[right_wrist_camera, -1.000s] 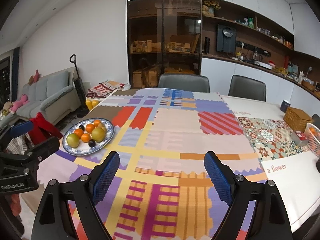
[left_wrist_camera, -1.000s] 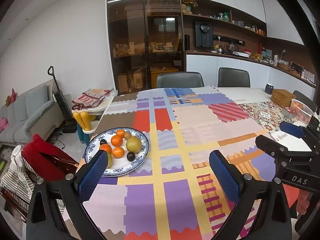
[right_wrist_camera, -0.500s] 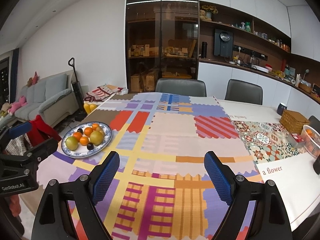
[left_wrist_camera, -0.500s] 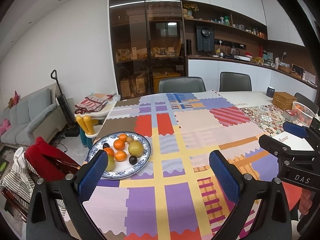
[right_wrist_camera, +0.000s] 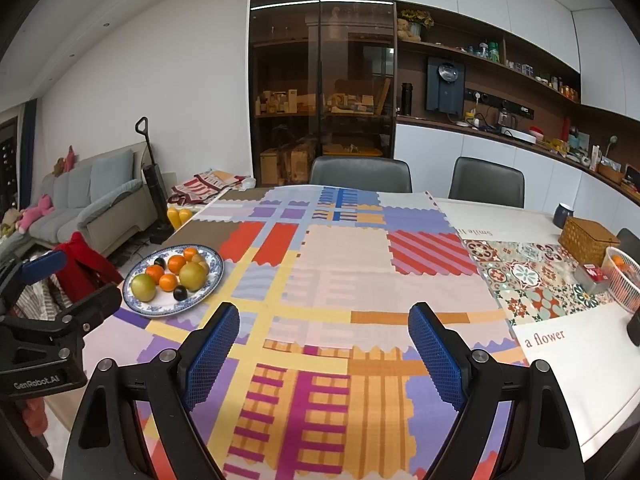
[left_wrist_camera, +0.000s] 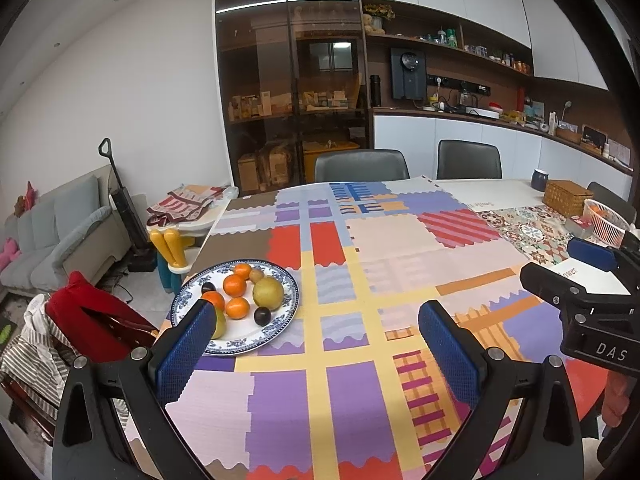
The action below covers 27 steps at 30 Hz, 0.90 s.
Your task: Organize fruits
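Two grippers, both empty with jaws wide apart: your left gripper (left_wrist_camera: 316,344) hangs over the near edge of the table (right_wrist_camera: 344,276), the right gripper (right_wrist_camera: 324,344) beside it over the patchwork cloth. All the loose fruit sits together on the blue-rimmed plate (left_wrist_camera: 288,308) at the table's left side: oranges (left_wrist_camera: 235,285), two green-yellow pears (right_wrist_camera: 193,275), a couple of dark plums (left_wrist_camera: 262,315), a small brown one at the back. There's also a white mesh basket (right_wrist_camera: 624,292) far right with something orange in it. Honestly this fits either fruit gathered and done, or a pile waiting to be sorted, so I can't call the step. If you do go in, that heap is tight, so pick from the outside.
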Each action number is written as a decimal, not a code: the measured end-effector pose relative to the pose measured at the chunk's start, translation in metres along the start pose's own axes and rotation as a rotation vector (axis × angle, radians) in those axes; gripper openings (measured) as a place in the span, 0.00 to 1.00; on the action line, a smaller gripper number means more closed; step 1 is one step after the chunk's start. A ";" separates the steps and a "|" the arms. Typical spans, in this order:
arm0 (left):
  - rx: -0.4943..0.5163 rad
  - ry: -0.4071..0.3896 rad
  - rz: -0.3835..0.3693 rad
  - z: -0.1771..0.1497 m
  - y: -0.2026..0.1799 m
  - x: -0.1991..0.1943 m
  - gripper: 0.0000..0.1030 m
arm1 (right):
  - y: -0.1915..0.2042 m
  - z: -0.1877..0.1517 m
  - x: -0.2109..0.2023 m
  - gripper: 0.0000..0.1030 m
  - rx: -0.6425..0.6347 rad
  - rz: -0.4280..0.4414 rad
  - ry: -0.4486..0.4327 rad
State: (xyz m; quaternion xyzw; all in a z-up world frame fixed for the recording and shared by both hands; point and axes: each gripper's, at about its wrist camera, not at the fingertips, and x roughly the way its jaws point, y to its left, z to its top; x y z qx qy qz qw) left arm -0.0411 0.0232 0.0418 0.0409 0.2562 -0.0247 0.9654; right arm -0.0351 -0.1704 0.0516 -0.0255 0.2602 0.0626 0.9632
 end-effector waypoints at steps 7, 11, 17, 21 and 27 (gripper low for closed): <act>0.003 -0.007 0.016 0.000 0.001 0.000 1.00 | 0.000 -0.001 0.000 0.85 0.001 -0.001 0.001; 0.006 -0.008 0.015 0.001 0.001 0.001 1.00 | -0.001 -0.002 -0.001 0.85 0.002 0.001 0.002; 0.002 -0.003 0.015 0.001 0.000 0.001 1.00 | 0.000 -0.002 0.000 0.85 0.002 0.002 0.006; 0.000 0.002 0.015 -0.001 0.000 0.002 1.00 | 0.001 -0.002 0.000 0.85 0.002 0.001 0.008; -0.004 0.016 0.016 -0.003 -0.001 0.006 1.00 | 0.000 -0.003 0.001 0.85 0.003 0.000 0.013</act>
